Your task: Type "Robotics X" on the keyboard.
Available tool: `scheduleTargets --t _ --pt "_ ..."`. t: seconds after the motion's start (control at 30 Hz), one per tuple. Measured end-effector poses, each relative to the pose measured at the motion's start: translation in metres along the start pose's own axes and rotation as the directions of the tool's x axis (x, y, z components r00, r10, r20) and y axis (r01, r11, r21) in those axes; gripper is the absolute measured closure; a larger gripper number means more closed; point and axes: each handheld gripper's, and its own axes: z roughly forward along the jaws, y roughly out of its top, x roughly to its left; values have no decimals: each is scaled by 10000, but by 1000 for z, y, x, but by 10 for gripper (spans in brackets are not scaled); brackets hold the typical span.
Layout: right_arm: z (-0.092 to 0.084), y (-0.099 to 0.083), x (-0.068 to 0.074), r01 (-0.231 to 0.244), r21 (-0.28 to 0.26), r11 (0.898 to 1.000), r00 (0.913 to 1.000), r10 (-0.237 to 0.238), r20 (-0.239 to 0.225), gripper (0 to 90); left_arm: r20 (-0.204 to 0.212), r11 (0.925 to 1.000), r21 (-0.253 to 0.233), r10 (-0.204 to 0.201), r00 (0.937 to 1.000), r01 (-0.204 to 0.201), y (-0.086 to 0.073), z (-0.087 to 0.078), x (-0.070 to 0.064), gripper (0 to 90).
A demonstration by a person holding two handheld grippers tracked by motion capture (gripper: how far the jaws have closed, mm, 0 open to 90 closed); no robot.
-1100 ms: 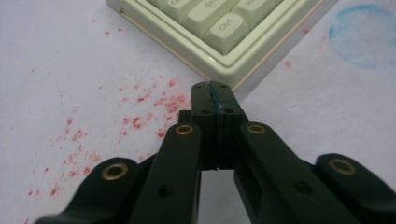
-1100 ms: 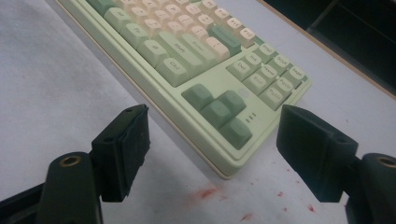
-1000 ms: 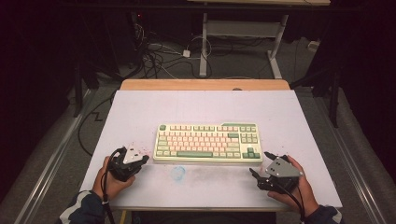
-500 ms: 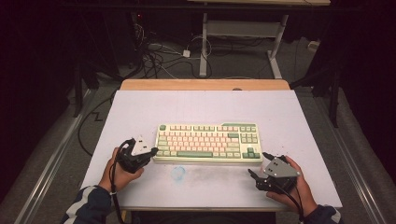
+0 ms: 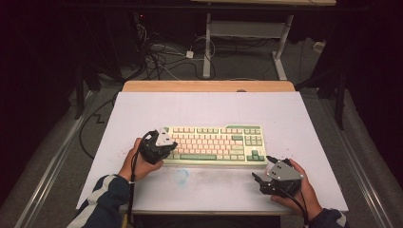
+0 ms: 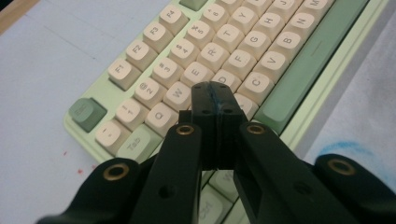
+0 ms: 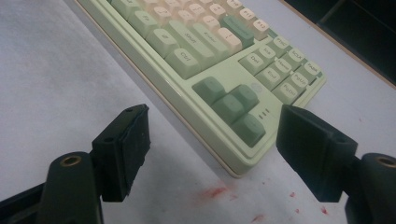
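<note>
A pale green keyboard (image 5: 214, 142) with cream keys lies across the middle of the white table mat (image 5: 204, 109). My left gripper (image 5: 172, 144) is shut with nothing between its jaws. It hovers over the keyboard's left end. In the left gripper view the closed tips (image 6: 215, 95) sit just above the letter keys of the keyboard (image 6: 243, 51), near S and D; whether they touch a key I cannot tell. My right gripper (image 5: 262, 168) is open and empty, on the mat just in front of the keyboard's right corner. Its view frames the arrow keys of the keyboard (image 7: 187, 51) between the jaws (image 7: 212, 116).
A blue smudge (image 5: 181, 176) marks the mat in front of the space bar, and red specks (image 7: 215, 192) dot it near the right corner. A wooden table edge (image 5: 209, 86) runs along the far side. Cables (image 5: 157, 57) and a desk frame (image 5: 247, 33) stand on the floor beyond.
The left hand has carried its shut gripper right and away from the person, from the bare mat onto the keyboard's left end. The right gripper has stayed put.
</note>
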Motion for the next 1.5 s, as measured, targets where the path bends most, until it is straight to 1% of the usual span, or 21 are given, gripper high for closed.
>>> scheduleTargets --t 0.03,0.2,0.27,0.33,0.5,0.53,0.7,0.77,0.83,0.9,1.0,1.07,1.13,1.2,1.33,1.43,1.5 --pt "0 0 0 1 -2 10000 10000 -1 11 271 34 10000 46 -47 10000 47 1 3 -1 873" --pt "0 0 -1 11 -3 10000 10000 -11 -20 271 0 9998 193 22 10000 -22 1 13 -2 871" --pt "0 0 0 4 18 10000 10000 -4 -1 271 3 9997 238 -7 10000 7 2 15 -2 869" --pt "0 0 0 19 11 10000 10000 -19 -22 271 -63 9995 298 65 10000 -63 1 17 -1 865" --pt "0 0 0 36 28 10000 10000 -36 -34 272 -65 9992 401 35 10000 -32 0 18 0 869" --pt "0 0 0 17 51 10000 10000 -17 -41 272 -16 9984 563 28 10000 -27 -2 19 0 870" --pt "0 0 1 60 65 10000 10000 -60 -44 272 -12 9987 511 47 10000 -47 -1 18 0 869" --pt "0 0 0 47 62 10000 10000 -47 -23 272 -17 9990 452 8 10000 -7 -1 18 0 861" --pt "0 -1 0 72 57 10000 10000 -72 -25 272 21 9996 282 -86 10000 86 1 16 2 860" --pt "0 -1 0 73 54 10000 10000 -73 -21 272 -65 9998 112 -164 9998 165 3 14 4 836" --pt "0 -1 -1 68 55 10000 10000 -68 -17 272 -1 9995 -149 -261 9997 261 5 11 5 799" --pt "0 -1 -1 89 52 9999 10000 -89 0 272 168 9987 -318 -399 9991 405 7 9 5 780" --pt "0 -1 -1 101 73 9999 9999 -102 50 272 168 9984 -391 -407 9990 413 7 8 5 763" --pt "0 -1 -2 68 76 9999 10000 -68 66 272 200 9976 -469 -497 9986 506 8 6 7 759" --pt "0 -1 -2 72 93 9999 9999 -73 72 272 192 9976 -524 -435 9989 444 9 3 5 733" --pt "-1 -1 -2 66 90 9999 10000 -67 67 272 133 9975 -610 -351 9993 358 9 1 3 674" --pt "-1 -1 -2 76 85 9999 9999 -76 67 272 11 9970 -683 -376 9993 375 9 -1 1 585"
